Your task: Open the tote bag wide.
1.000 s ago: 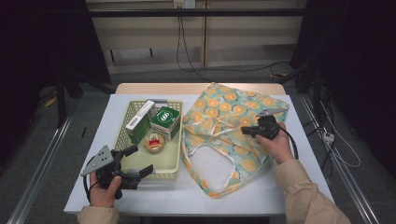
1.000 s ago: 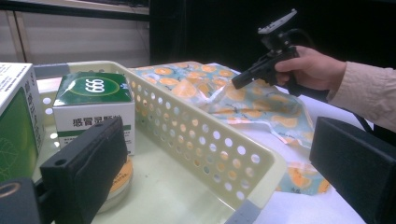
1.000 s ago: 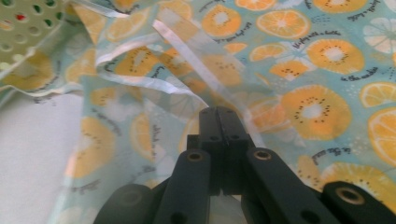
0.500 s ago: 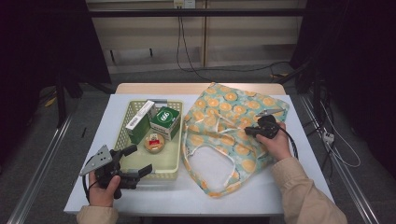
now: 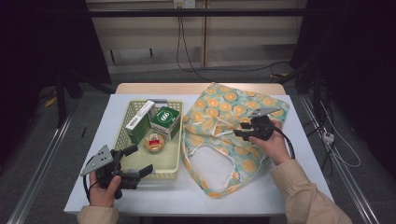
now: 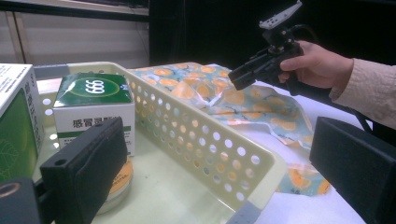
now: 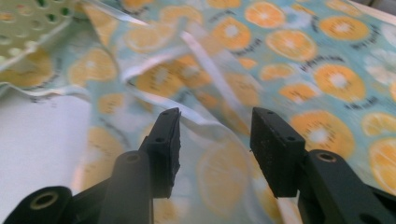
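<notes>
Over the bag (image 5: 224, 126), right of the basket (image 5: 173, 169), the right gripper (image 5: 241, 132) hangs with its jaws parted. Seen in the right gripper view, the right gripper (image 7: 215, 140) has a clear gap between its two black pads, and the orange-print cloth of the bag (image 7: 299, 60) lies beneath and beyond them. A pale strap (image 7: 210, 70) of the bag runs across the cloth just ahead of the jaws; whether either pad touches the cloth I cannot tell. Nothing sits between the jaws.

At the near left corner of the table (image 5: 289, 186) the left gripper (image 5: 135, 161) is held in the person's left hand (image 5: 103, 189), jaws spread wide, its tips at the basket's near rim. In the left gripper view the left gripper (image 6: 219, 154) shows its jaws far apart, one on each side of the basket (image 6: 224, 154) wall, gripping nothing. Beyond them stand a green box (image 6: 93, 112) and a round tin (image 6: 121, 175) inside the basket, with a taller white and green box (image 6: 16, 126) at the far left. In the high view the green box (image 5: 166, 120), the taller box (image 5: 139, 121) and the tin (image 5: 154, 142) lie in the far half of the basket.

The bag lies flat on the table, touching the basket's right side, its mouth and handles toward the person
</notes>
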{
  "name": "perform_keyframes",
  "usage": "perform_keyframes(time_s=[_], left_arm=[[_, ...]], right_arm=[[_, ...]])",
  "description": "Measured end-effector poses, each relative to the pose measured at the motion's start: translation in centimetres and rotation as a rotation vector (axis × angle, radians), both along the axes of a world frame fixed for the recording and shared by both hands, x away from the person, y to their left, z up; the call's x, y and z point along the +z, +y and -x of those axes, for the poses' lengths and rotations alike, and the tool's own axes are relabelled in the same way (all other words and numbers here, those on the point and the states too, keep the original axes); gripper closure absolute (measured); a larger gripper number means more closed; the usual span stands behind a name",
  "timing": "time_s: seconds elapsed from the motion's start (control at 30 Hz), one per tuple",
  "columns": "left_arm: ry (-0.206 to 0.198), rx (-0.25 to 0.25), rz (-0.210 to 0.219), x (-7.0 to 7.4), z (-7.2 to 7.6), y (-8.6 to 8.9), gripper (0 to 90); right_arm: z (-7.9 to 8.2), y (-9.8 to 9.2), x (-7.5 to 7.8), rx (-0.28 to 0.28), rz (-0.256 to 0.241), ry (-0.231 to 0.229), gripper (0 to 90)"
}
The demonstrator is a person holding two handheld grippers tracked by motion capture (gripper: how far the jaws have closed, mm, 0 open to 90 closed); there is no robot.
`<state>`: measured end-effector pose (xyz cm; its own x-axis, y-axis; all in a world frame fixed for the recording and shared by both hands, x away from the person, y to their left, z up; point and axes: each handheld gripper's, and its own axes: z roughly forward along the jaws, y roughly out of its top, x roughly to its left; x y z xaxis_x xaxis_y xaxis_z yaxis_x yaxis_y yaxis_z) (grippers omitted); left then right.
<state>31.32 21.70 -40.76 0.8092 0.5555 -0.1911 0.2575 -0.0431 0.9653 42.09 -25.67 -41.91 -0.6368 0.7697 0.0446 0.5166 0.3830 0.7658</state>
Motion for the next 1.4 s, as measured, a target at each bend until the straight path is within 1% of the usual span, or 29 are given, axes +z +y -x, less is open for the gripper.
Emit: perform_keyframes(time_s=[0.13, 0.17, 0.2, 0.23, 0.27, 0.37, 0.43, 0.5, 0.6, 0.67, 0.77, 0.83, 0.93, 1.03, 1.13, 1.2, 1.3, 1.4], left_arm=[[-0.002, -0.001, 0.0, 0.0, 0.0, 0.0, 3.7], [-0.002, 0.0, 0.001, 0.0, 0.0, 0.0, 3.7], [-0.001, 0.001, 0.001, 0.0, 0.0, 0.0, 3.7], [0.0, 0.0, 0.002, 0.0, 0.0, 0.0, 3.7], [-0.001, 0.0, 0.0, 0.0, 0.0, 0.0, 3.7], [-0.003, -0.002, 0.0, 0.0, 0.0, 0.1, 3.7], [-0.002, 0.0, 0.002, 0.0, 0.0, 0.1, 3.7], [0.0, -0.001, 0.002, 0.0, 0.0, 0.1, 3.7], [0.001, 0.0, 0.0, 0.0, 0.0, 0.1, 3.7], [0.003, -0.001, -0.001, -0.1, 0.0, 0.1, 3.7], [0.003, -0.001, 0.0, -0.1, 0.0, 0.1, 3.7], [0.0, -0.003, 0.0, 0.0, 0.0, 0.1, 3.7], [0.001, -0.003, -0.001, 0.0, 0.0, 0.0, 3.7], [0.002, -0.004, 0.001, 0.0, 0.0, 0.0, 3.7], [0.002, -0.003, 0.0, 0.0, 0.0, 0.0, 3.7], [0.002, -0.003, -0.001, -0.1, 0.0, 0.0, 3.7], [0.002, -0.006, -0.003, -0.1, 0.0, 0.0, 3.7], [0.002, -0.005, -0.003, -0.1, 0.0, 0.0, 3.7]], right_arm=[[0.4, 1.5, 0.2, 0.051, -0.009, -0.01, 52.8], [0.5, 1.8, 0.2, 0.062, -0.012, -0.008, 54.5], [0.5, 2.1, 0.1, 0.081, -0.016, -0.004, 58.2], [0.5, 2.3, -0.1, 0.101, -0.018, 0.008, 60.9], [0.5, 2.7, -0.3, 0.113, -0.015, 0.021, 61.8], [0.5, 3.5, -1.3, 0.141, 0.024, 0.038, 63.0], [0.3, 3.7, -2.1, 0.153, 0.043, 0.06, 63.4], [0.0, 3.7, -2.8, 0.142, 0.055, 0.08, 62.9], [-0.4, 3.4, -3.5, 0.118, 0.069, 0.091, 62.1], [-0.5, 3.3, -3.7, 0.104, 0.076, 0.091, 62.6], [-0.5, 3.4, -3.7, 0.119, 0.092, 0.083, 63.7], [-0.5, 3.5, -3.7, 0.129, 0.101, 0.076, 68.6], [-0.4, 3.6, -3.7, 0.131, 0.1, 0.073, 77.5], [-0.6, 3.6, -3.8, 0.115, 0.09, 0.074, 86.2], [-0.7, 3.7, -3.8, 0.123, 0.085, 0.075, 90.0], [-0.6, 3.7, -3.8, 0.124, 0.086, 0.078, 90.0], [-0.3, 3.7, -3.5, 0.133, 0.067, 0.11, 90.0], [0.2, 3.8, -3.1, 0.155, 0.029, 0.125, 90.0]])
